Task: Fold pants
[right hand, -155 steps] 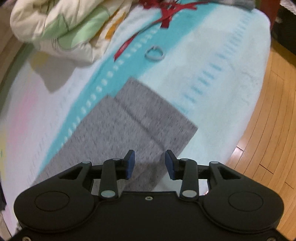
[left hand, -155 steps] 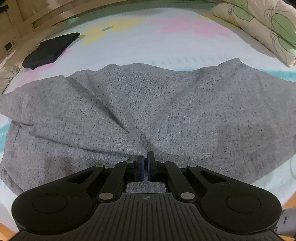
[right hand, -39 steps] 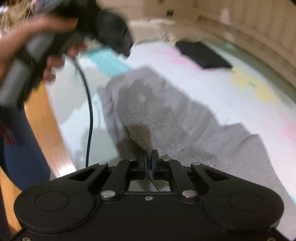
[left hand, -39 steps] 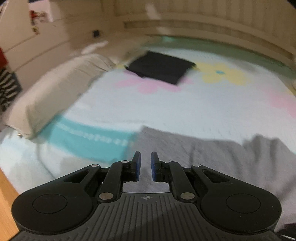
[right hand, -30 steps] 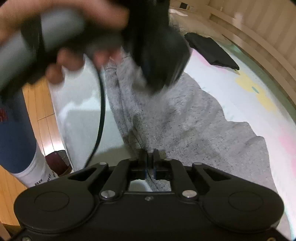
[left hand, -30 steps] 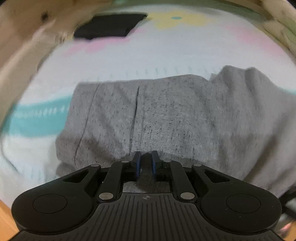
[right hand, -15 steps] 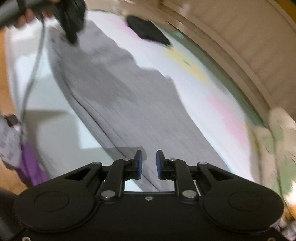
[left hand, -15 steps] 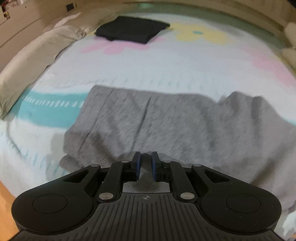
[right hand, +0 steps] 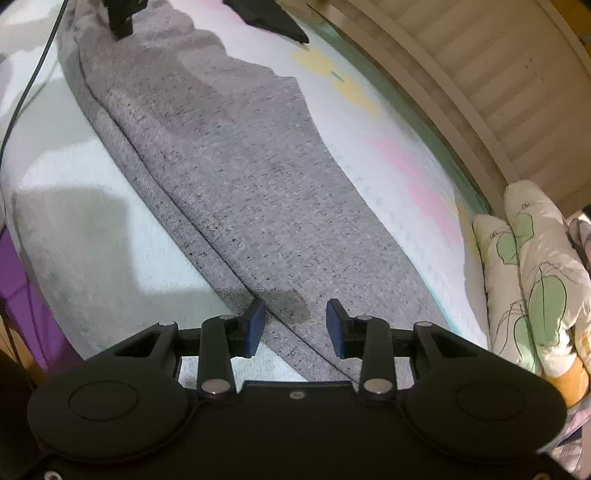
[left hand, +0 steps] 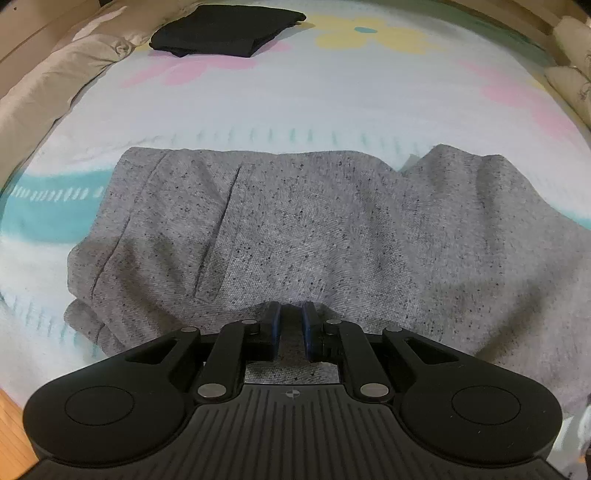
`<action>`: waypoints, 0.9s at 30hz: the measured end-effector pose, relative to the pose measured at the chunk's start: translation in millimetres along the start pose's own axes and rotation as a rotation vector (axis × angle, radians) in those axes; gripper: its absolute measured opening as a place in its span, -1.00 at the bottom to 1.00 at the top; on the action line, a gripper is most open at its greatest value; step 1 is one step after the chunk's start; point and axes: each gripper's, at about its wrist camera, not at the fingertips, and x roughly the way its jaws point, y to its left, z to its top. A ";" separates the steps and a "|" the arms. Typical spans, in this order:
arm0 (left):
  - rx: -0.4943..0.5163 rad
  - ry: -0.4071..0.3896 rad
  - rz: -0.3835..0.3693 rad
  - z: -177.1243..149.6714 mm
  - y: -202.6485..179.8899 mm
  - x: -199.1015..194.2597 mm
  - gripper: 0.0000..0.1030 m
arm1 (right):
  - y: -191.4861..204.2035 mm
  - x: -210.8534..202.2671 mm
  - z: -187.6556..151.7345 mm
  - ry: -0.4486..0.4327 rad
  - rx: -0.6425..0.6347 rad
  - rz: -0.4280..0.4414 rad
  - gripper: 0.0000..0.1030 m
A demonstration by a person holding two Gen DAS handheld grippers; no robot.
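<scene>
Left wrist view. The left gripper point(left hand: 291, 325) stands over the near edge of the grey pants point(left hand: 295, 229), which lie spread on the bed sheet point(left hand: 295, 103). The jaws are parted by a narrow gap with nothing between them; grey cloth shows below the gap. Whether the fingertips touch the fabric cannot be told. Ahead and left of the jaws the waistband end of the pants shows two seam lines and a doubled layer at its near left corner. Ahead and right, the fabric rises in a loose fold. Far ahead, left of the jaw line, a folded black garment point(left hand: 229, 26) rests on the sheet, well apart from the pants. A beige pillow point(left hand: 48, 81) lies along the far left.

Right wrist view. The right gripper point(right hand: 295, 326) has its jaws wide apart and empty. The pants point(right hand: 236, 177) run as a long folded strip from between the jaws away to the upper left; the fold edge passes just beside the left finger. At the far end of the strip the left gripper point(right hand: 120, 18) is partly visible over the fabric. To the right of the jaws lie patterned pillows point(right hand: 535, 266). A black cable point(right hand: 33, 74) hangs at far left.
</scene>
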 end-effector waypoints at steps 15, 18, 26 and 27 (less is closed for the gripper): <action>0.015 -0.005 -0.010 0.2 2.8 1.0 -0.76 | -14.0 -19.6 -4.5 -0.052 -0.011 0.079 -0.90; 0.061 -0.012 0.008 -5.2 -4.4 -3.0 -0.76 | 2.7 -2.1 -6.2 0.016 -0.091 0.104 -0.87; -0.002 -0.093 -0.068 4.4 -3.6 -38.0 -0.76 | -49.5 -18.1 12.7 -0.004 0.134 0.237 -0.06; 0.005 -0.108 -0.068 9.9 -7.2 -41.5 -0.76 | -60.5 -20.0 13.9 -0.010 0.205 0.251 0.14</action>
